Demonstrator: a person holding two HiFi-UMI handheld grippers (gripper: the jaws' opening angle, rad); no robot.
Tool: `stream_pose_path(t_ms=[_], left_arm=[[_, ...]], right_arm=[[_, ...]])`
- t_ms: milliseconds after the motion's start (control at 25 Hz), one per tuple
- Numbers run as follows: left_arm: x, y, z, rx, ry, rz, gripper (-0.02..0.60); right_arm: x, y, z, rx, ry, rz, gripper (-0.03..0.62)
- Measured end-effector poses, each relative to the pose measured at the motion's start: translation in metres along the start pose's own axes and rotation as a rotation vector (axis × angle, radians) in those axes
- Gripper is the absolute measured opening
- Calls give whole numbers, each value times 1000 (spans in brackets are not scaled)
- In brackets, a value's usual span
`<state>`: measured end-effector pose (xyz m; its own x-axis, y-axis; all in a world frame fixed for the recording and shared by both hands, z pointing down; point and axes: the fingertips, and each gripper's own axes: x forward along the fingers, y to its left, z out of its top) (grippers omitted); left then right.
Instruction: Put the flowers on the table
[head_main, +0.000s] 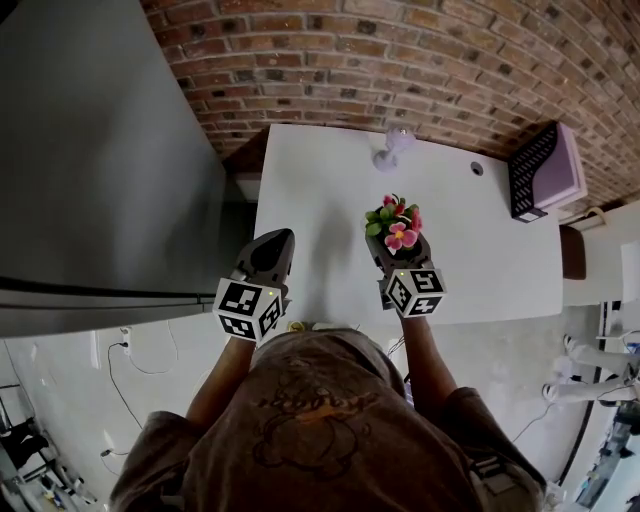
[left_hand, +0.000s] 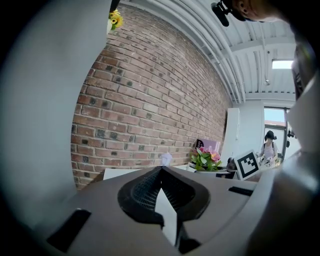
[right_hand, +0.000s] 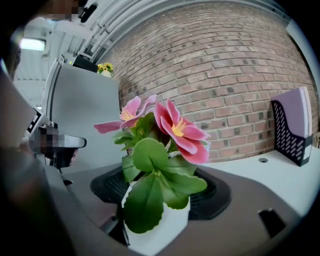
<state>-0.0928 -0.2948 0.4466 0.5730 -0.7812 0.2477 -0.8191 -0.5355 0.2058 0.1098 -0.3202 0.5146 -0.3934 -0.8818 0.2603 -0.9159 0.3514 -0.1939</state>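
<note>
A small white pot (right_hand: 161, 231) holds pink flowers (right_hand: 176, 128) with broad green leaves. My right gripper (right_hand: 161, 186) is shut on this pot, one dark pad on each side. In the head view the flowers (head_main: 396, 222) are held over the white table (head_main: 320, 190), near its front middle. Whether the pot touches the tabletop is hidden by the gripper. My left gripper (head_main: 270, 252) hovers at the table's front left corner with its jaws shut and nothing in them. The left gripper view has the flowers (left_hand: 205, 157) off to its right, past its own tips (left_hand: 161, 169).
A tall grey cabinet (head_main: 100, 160) stands left of the table, with yellow flowers (right_hand: 104, 68) on top. A purple file holder (head_main: 546, 170) sits at the table's right end. A small pale lilac object (head_main: 391, 148) is at the back by the brick wall (head_main: 400, 50). A person (left_hand: 269, 147) stands far off.
</note>
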Motion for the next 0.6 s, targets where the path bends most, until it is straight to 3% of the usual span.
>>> stream_pose_path(t_ms=[600], left_arm=[[0,-3,-12,-11,60,32,20]], right_arm=[[45,-39,-54,-7,101,-37,345]])
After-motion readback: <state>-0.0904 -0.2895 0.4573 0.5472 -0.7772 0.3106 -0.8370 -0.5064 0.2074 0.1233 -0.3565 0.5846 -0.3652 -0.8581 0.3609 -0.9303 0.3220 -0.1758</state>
